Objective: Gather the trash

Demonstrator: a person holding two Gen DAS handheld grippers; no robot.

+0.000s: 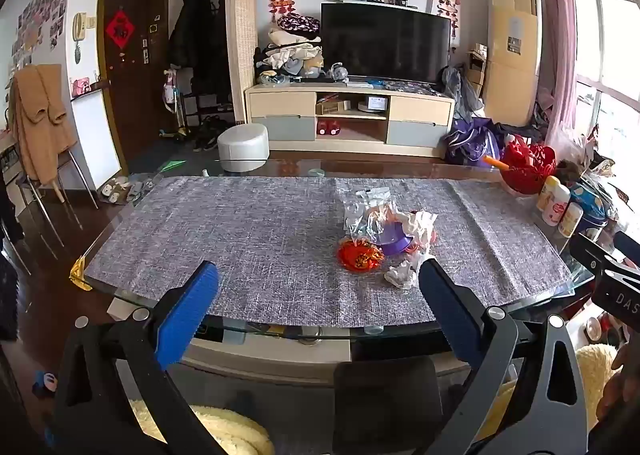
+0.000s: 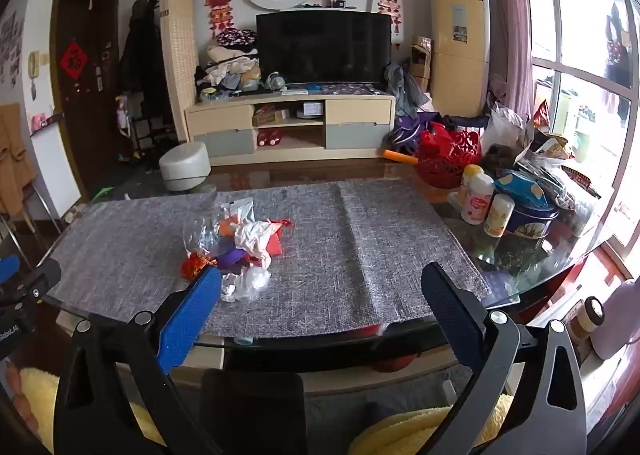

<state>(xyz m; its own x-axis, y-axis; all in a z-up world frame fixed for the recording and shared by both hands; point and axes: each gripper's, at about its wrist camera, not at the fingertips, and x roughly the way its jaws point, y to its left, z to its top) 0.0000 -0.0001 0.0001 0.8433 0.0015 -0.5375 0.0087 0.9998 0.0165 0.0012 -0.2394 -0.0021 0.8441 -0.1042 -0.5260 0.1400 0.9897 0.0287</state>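
Observation:
A heap of trash lies on the grey table mat: clear plastic bags, a purple cup, a red and gold wrapper and a crumpled white paper ball. My left gripper hangs open over the near table edge, its right finger just short of the paper ball. In the right wrist view the same heap sits left of centre. My right gripper is open too, nothing between its fingers, its left finger close to the heap's near side.
Bottles, a blue tin and a red basket crowd the table's right end. The glass table edge runs just ahead of both grippers. A dark chair back stands below. The right gripper's body shows at the left view's right edge.

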